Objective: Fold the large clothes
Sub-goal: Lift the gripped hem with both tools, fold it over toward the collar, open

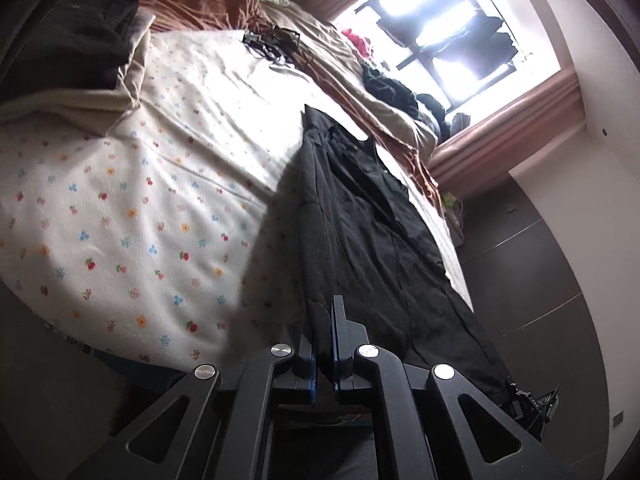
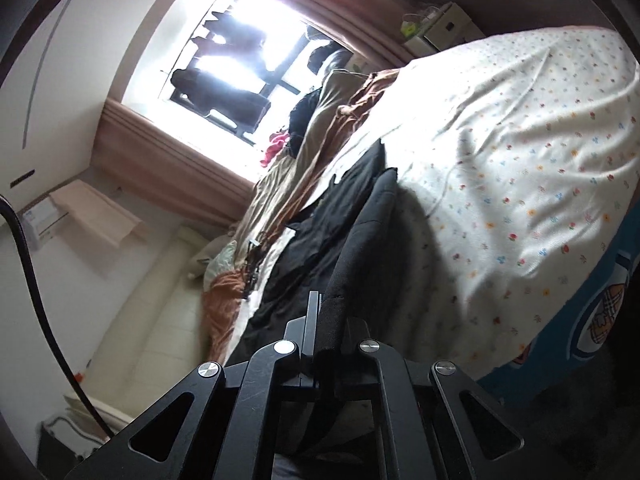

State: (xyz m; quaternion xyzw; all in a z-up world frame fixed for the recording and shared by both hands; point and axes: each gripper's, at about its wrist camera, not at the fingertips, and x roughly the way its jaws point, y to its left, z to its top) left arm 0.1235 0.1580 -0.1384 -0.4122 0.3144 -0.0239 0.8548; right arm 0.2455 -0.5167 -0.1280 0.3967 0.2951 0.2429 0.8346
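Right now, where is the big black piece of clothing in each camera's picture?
Left wrist: the black garment runs from the left gripper, shut on its edge, up the middle toward the window.
Right wrist: it stretches from the right gripper, shut on it, up the middle.
Shared landmark: the flowered blanket beneath it.

Both grippers are clamped down tight, each pinching a fold of the black garment between its pads. The left gripper points slightly downward with its two fingers nearly pressed together on the cloth. The right gripper sits closer to level, jaws squeezed on a rolled edge of the same dark fabric.
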